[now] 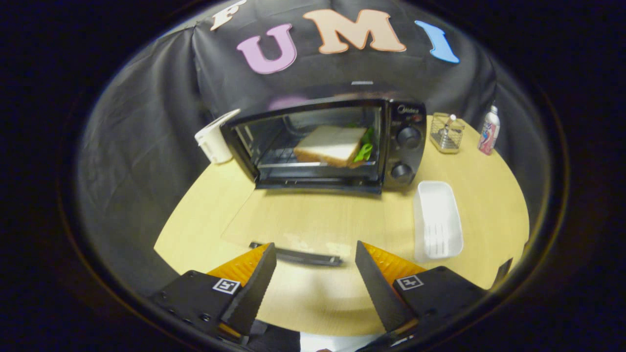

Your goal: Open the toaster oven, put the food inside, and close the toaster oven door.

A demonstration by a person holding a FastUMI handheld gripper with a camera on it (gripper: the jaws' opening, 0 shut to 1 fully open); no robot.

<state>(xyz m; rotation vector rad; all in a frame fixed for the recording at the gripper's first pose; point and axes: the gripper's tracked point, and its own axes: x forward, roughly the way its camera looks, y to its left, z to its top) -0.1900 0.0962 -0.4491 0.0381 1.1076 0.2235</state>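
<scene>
Gripper view: the tool point(315, 256) is spread wide and empty above the worktop point(318, 303), the lowered door's handle point(296, 255) just ahead. Beyond it, the sandwich point(328, 145) lies inside the toaster oven point(325, 144).

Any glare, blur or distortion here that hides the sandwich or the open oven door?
Gripper view: fisheye bends the table edge; the sandwich in the toaster oven reads clearly; the glass door lies flat, near-transparent, its handle ahead of the open gripper; soft overall.
</scene>
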